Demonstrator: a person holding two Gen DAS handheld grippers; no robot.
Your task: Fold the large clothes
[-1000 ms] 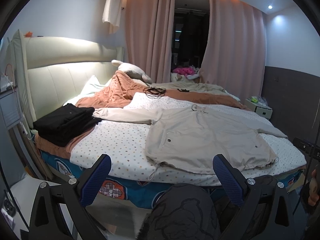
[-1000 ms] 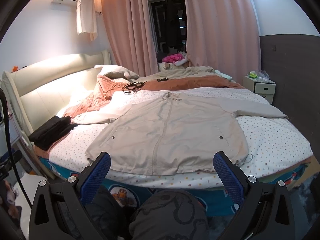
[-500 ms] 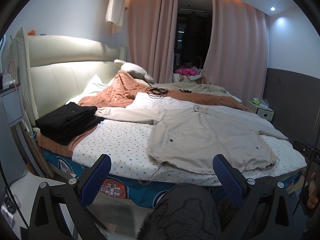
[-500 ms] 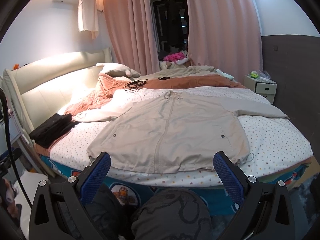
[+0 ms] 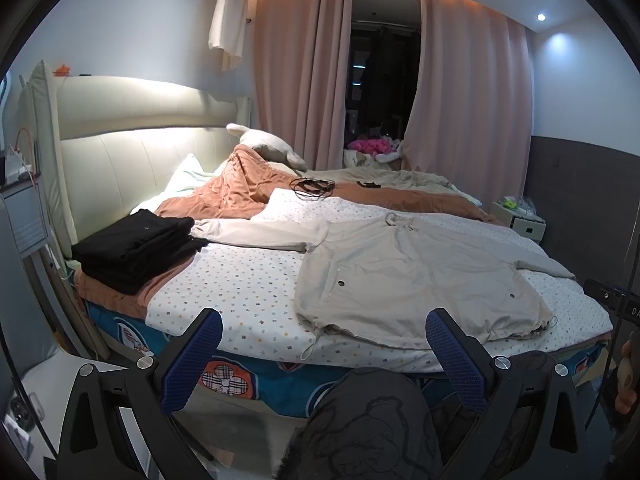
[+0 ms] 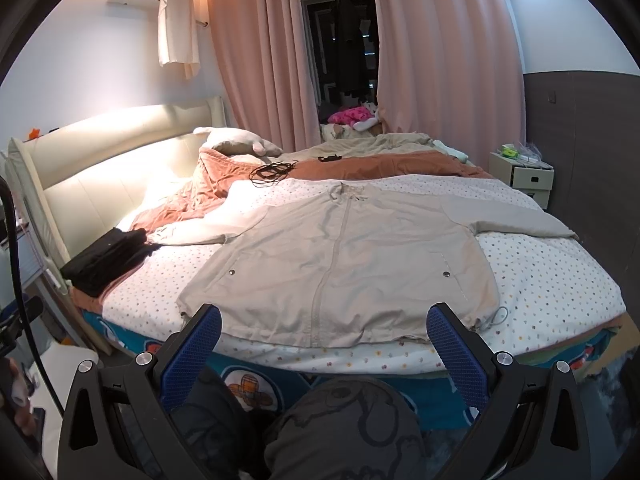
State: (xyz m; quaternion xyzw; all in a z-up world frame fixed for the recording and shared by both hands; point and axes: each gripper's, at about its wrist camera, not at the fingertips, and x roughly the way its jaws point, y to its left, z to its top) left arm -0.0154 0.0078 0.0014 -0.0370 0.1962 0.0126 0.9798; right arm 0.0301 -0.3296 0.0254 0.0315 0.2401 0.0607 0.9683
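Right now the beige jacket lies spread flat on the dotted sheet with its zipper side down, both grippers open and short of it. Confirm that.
Not quite: the beige jacket lies zipper side up; the right wrist view shows the zipper running down its middle. The rest holds: it is spread flat on the dotted sheet, and the left gripper and right gripper are open, short of it.

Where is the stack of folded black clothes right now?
The folded black clothes sit at the left edge of the bed near the headboard, on the rust-coloured blanket, just left of the beige jacket sleeve.

Nightstand (image 5: 520, 222) clutter too small
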